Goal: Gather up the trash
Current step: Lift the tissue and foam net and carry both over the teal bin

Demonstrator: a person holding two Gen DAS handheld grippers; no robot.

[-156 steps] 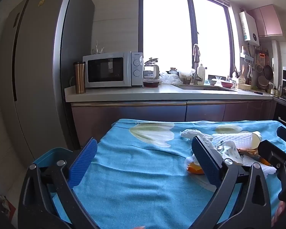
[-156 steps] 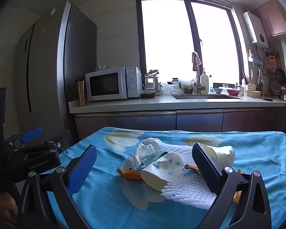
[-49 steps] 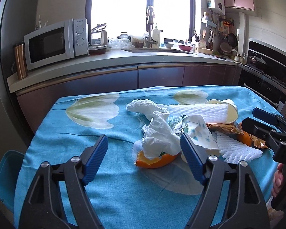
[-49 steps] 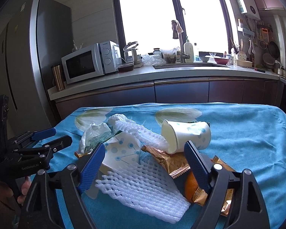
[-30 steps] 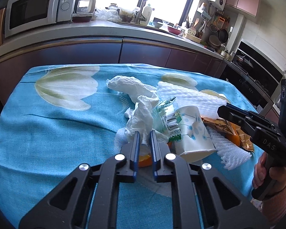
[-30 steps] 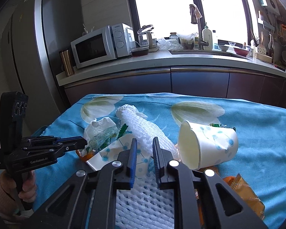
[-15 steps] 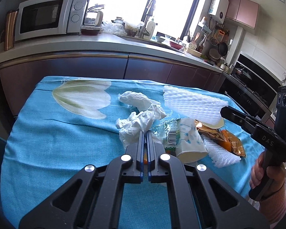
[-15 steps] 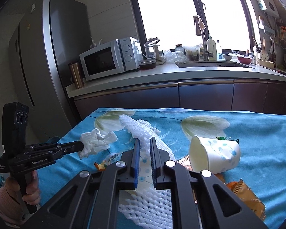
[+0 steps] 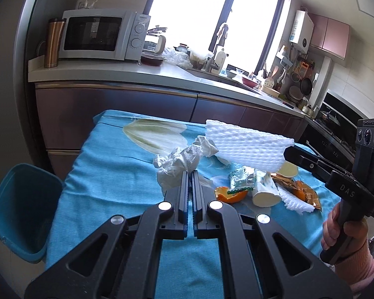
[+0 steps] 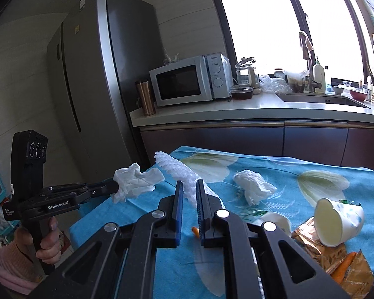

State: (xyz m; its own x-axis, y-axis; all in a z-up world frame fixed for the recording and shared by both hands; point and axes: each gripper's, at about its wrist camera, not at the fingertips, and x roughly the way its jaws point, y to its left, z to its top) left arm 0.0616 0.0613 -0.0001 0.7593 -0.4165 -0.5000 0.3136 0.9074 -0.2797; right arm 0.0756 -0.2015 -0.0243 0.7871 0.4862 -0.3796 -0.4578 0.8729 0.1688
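tissue (image 10: 135, 182): white, crumpled, lifted off the table
foam net (image 9: 246, 147): white, held up
paper cup (image 10: 336, 220): on its side

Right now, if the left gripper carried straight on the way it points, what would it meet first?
The left gripper, shut on a crumpled tissue, would probably push that tissue into the white foam net the right gripper holds; depth is unclear.

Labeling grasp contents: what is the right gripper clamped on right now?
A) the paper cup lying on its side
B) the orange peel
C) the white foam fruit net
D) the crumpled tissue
C: in the right wrist view the right gripper has its blue pads pressed on the white foam fruit net, lifted off the table; the crumpled tissue hangs from the left gripper instead, and the paper cup lies untouched on the blue cloth.
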